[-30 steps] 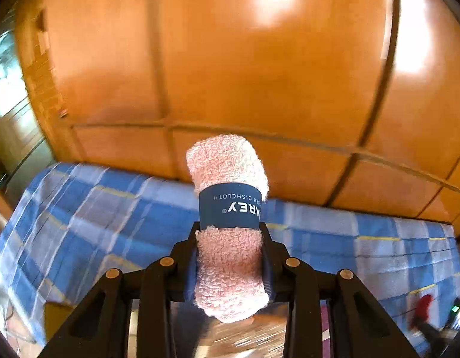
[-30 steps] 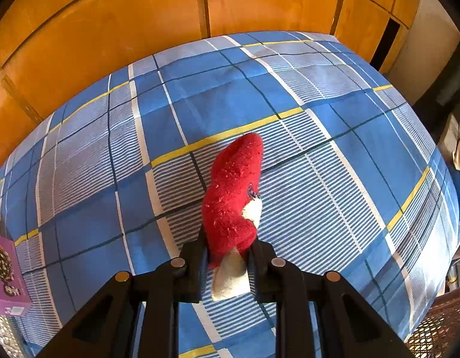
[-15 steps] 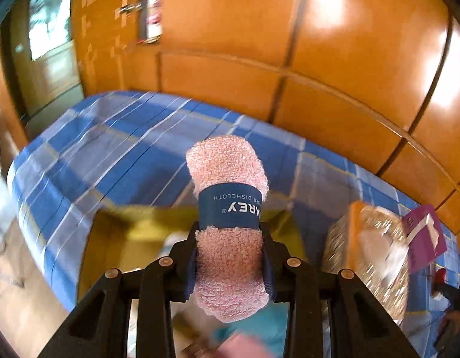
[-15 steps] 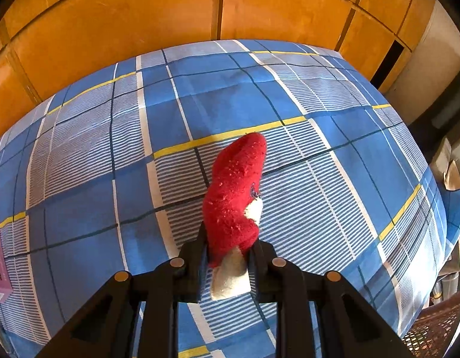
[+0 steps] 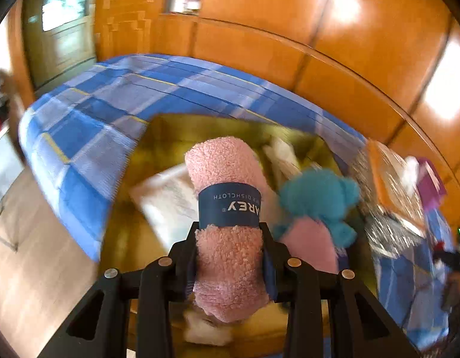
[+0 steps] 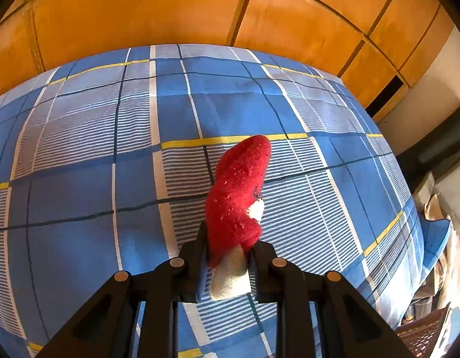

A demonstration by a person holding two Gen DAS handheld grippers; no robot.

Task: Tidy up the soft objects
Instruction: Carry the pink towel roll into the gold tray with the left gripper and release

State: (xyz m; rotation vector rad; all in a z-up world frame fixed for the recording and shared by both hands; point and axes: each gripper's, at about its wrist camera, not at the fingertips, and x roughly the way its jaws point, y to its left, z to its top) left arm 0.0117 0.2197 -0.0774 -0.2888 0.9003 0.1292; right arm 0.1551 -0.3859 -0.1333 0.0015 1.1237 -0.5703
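My left gripper (image 5: 230, 253) is shut on a rolled pink dishcloth (image 5: 227, 238) with a dark blue paper band, held upright above a yellow box (image 5: 170, 128). Inside that box lie a teal plush toy (image 5: 316, 197), a pink soft item (image 5: 310, 244) and a white packet (image 5: 167, 200). In the right wrist view my right gripper (image 6: 227, 265) is shut on a red sock with a white heel and toe (image 6: 239, 191), which sticks up over the blue plaid bedspread (image 6: 80, 185).
Orange wooden panels (image 5: 289, 29) line the wall behind the bed. Right of the yellow box stand an orange box (image 5: 391, 179) and a purple box (image 5: 430, 182). A brown woven basket (image 6: 424, 337) sits at the bed's lower right corner. Bare floor (image 5: 36, 253) lies left of the bed.
The left gripper has swung across and down with the dishcloth, from facing the wall to over the yellow box. The right gripper has rolled slightly, still holding the red sock.
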